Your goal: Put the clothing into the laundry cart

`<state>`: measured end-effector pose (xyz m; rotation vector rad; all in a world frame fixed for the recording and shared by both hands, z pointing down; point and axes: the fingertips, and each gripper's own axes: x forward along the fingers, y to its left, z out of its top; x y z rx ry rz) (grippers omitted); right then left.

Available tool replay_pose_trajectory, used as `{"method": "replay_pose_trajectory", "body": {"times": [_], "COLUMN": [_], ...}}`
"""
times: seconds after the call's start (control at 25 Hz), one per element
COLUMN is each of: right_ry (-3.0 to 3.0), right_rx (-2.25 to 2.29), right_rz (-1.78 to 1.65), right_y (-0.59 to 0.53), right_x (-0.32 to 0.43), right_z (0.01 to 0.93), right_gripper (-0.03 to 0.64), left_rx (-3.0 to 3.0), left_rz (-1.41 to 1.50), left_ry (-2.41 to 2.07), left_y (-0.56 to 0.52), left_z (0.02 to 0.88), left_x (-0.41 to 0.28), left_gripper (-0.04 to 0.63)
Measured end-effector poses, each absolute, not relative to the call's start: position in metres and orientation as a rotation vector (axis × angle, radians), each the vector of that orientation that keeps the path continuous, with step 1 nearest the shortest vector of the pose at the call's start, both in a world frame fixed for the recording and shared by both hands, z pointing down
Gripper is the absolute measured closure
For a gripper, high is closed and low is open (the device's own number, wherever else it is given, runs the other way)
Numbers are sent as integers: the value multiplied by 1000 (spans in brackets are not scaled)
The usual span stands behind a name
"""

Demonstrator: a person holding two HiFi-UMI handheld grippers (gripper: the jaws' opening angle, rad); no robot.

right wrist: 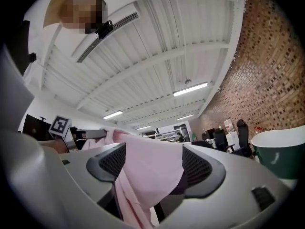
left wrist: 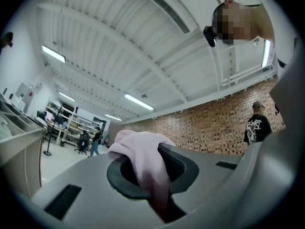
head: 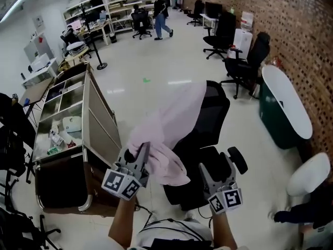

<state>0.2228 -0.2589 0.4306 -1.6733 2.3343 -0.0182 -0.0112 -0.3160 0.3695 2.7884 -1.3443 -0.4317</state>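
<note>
A pale pink garment (head: 171,126) hangs over the back of a black office chair (head: 210,139). My left gripper (head: 140,156) is shut on the garment's lower left edge. In the left gripper view, a fold of the pink cloth (left wrist: 143,161) bulges out from the closed jaws of the left gripper (left wrist: 152,178). My right gripper (head: 216,170) stands open beside the chair's seat, to the right of the cloth. The right gripper view shows the garment (right wrist: 150,168) in the wide gap of the right gripper (right wrist: 152,168), and the pads do not press on it. The laundry cart (head: 62,184) stands at left.
The cart's steel top tray (head: 60,105) holds small supplies. More black office chairs (head: 244,61) stand along the brick wall at right. A green and white tub (head: 283,105) is at far right. A person (head: 160,14) walks in the far aisle by the shelves.
</note>
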Motion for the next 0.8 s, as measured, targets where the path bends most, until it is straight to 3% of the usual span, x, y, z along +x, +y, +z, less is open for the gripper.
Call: {"method": "replay_pose_trajectory", "body": {"times": [0.2,0.8], "right_ry": [2397,2523], "right_rx": [-1543,-1265], "right_rz": [31,65], "right_y": [-260,-268], "right_x": [186,97], "right_z": [407,378], "right_gripper": [230,230], "left_rx": [2773,2650], "left_rz": [-472,-412], "left_ry": [-1528,-1791], "left_y": [-272,-239], "left_z": [327,346], "left_x": [-59,-112], "left_gripper": [566,565]}}
